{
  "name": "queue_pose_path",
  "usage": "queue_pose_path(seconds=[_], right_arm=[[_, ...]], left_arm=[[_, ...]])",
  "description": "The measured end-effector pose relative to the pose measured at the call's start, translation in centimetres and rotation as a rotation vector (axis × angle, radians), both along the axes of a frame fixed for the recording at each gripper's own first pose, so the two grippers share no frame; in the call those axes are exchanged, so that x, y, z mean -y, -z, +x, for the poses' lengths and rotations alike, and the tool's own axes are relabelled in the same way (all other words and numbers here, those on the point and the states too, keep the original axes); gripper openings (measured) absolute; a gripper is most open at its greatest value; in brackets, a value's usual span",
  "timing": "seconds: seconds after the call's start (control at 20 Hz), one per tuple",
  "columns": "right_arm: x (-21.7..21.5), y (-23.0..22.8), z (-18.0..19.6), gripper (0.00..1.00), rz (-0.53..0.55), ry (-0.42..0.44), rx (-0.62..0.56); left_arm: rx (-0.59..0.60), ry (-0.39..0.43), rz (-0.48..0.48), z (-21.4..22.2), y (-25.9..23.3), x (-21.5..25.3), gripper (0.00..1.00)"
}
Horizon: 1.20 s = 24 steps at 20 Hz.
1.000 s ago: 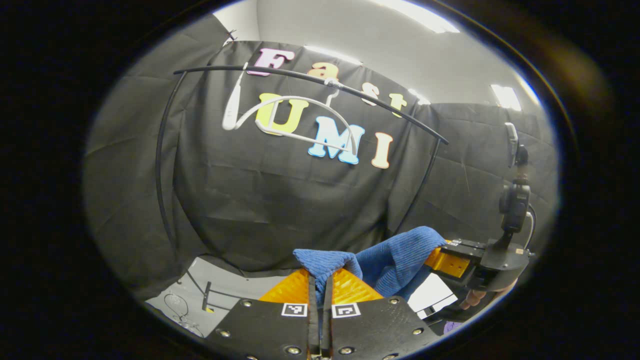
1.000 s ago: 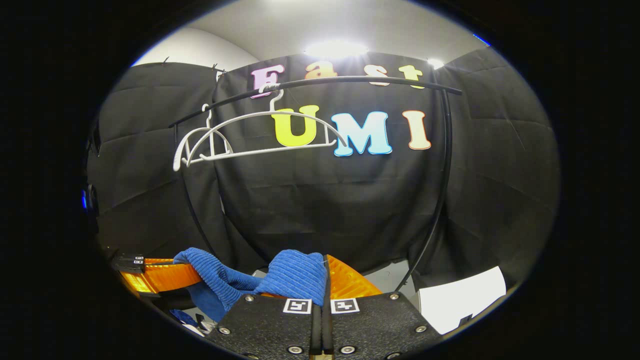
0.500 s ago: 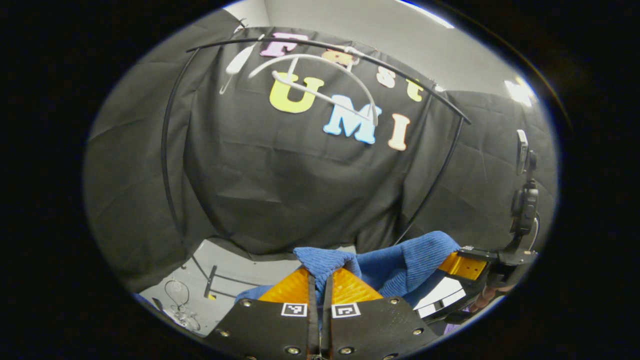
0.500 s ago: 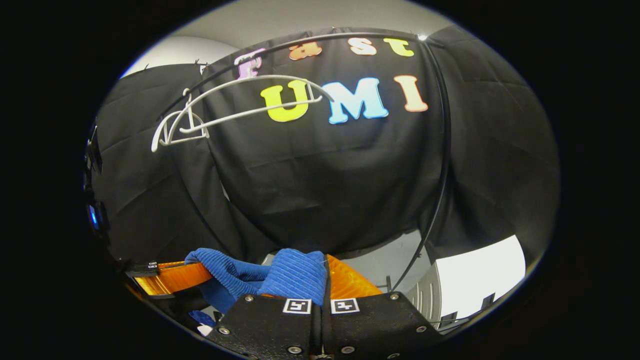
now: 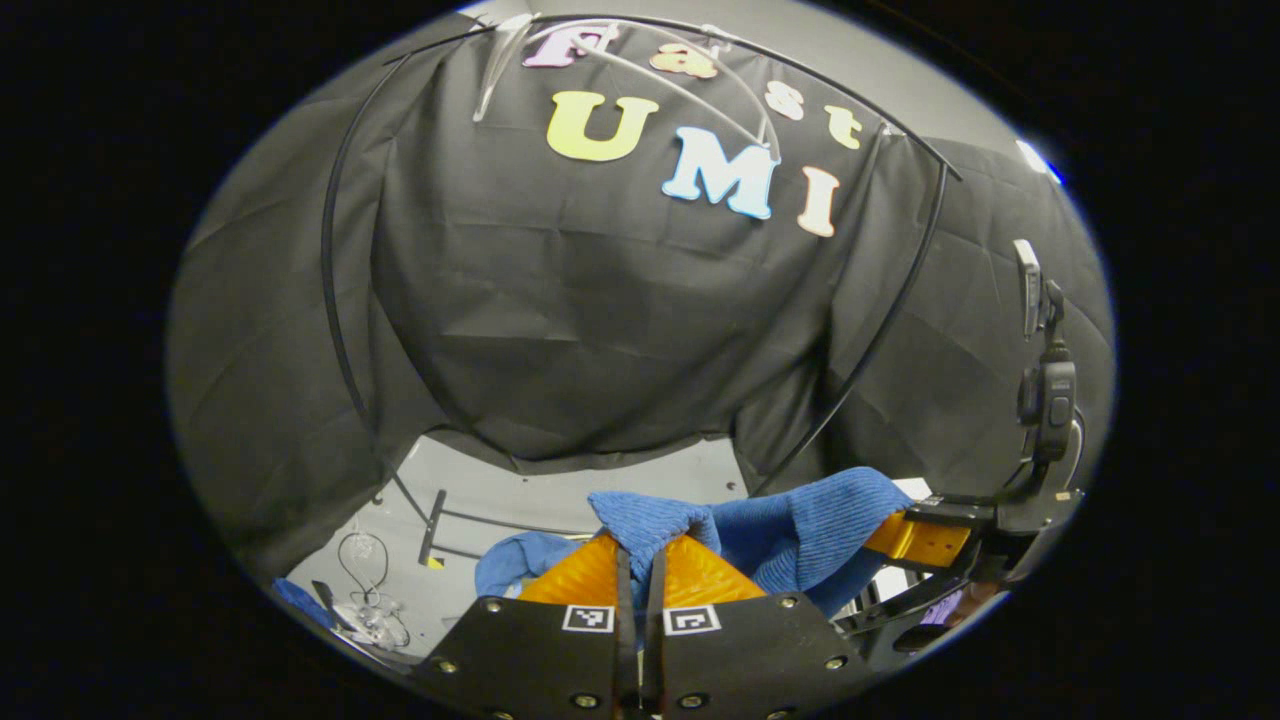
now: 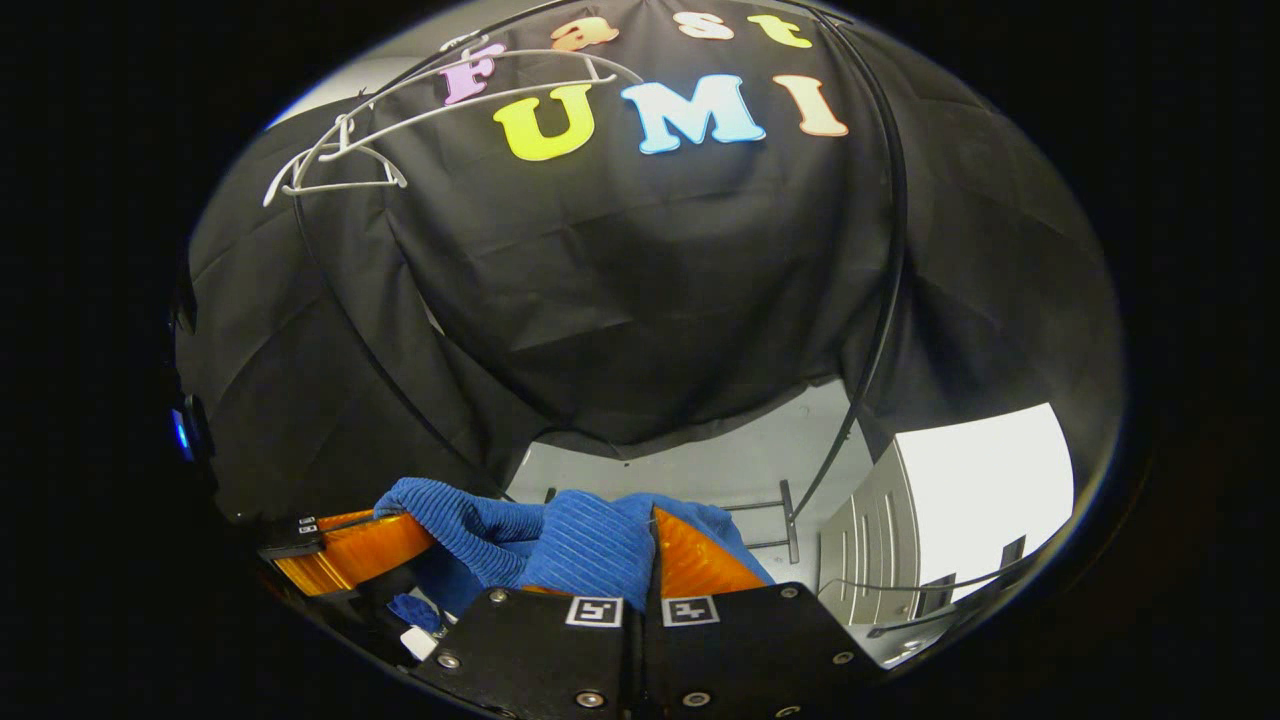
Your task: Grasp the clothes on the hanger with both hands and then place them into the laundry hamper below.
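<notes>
The blue ribbed garment (image 5: 790,530) hangs stretched between the two grippers, off the hangers and low in front of the rack. In the left gripper view a fold of it rises between the fingers of the left gripper (image 5: 640,560), whose jaws are closed together on the cloth, and the rest sags across to the right gripper (image 5: 915,535), seen farther off at the right with a bit of the person's hand under it. In the right gripper view the same garment (image 6: 580,545) bunches over the right gripper (image 6: 650,560), its jaws pressed together on the cloth, and runs left to the left gripper (image 6: 350,550), which also grips a corner. Above, two bare white hangers (image 6: 440,110) hang from the black rail (image 6: 880,260) of the clothes rack; the left gripper view shows them faintly near the top (image 5: 640,70). Below, the grey floor (image 5: 560,480) carries the rack's feet. A white slatted hamper (image 6: 880,540) stands low at the right in the right gripper view.
</notes>
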State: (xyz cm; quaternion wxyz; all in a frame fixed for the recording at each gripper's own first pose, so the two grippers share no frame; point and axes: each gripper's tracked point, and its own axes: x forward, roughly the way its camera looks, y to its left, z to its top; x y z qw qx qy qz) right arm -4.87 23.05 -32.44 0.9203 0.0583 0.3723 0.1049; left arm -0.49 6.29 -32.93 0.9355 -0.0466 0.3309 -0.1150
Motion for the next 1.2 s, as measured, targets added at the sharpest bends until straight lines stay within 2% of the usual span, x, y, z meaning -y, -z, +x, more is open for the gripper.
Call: queue_pose_path(seconds=[0.2, 0.4, 0.7, 0.95, 1.15, 1.2], right_arm=[[-0.1, 2.2, -0.8, 0.01, -0.011, 0.008, -0.055], [0.6, 4.3, -1.5, 0.01, -0.057, 0.014, -0.092], [0.6, 6.2, -2.5, 0.01, -0.096, 0.055, -0.144], [-0.2, 7.1, -2.8, 0.0, -0.113, 0.051, -0.163], [-0.9, 8.1, -3.0, 0.02, -0.136, 0.04, -0.181], [-1.1, 8.3, -3.0, 0.03, -0.143, 0.037, -0.187]], left_arm=[[-0.036, 0.014, 0.064, -0.1, 3.5, -1.7, 0.03], [-0.064, 0.005, 0.071, 0.0, 6.7, -2.8, 0.04], [-0.112, 0.041, 0.063, -0.9, 9.7, -3.2, 0.04], [-0.141, 0.045, 0.062, -0.9, 11.2, -3.9, 0.04], [-0.165, 0.056, 0.072, -1.2, 12.6, -5.0, 0.02], [-0.175, 0.057, 0.072, -1.2, 13.1, -5.0, 0.04]])
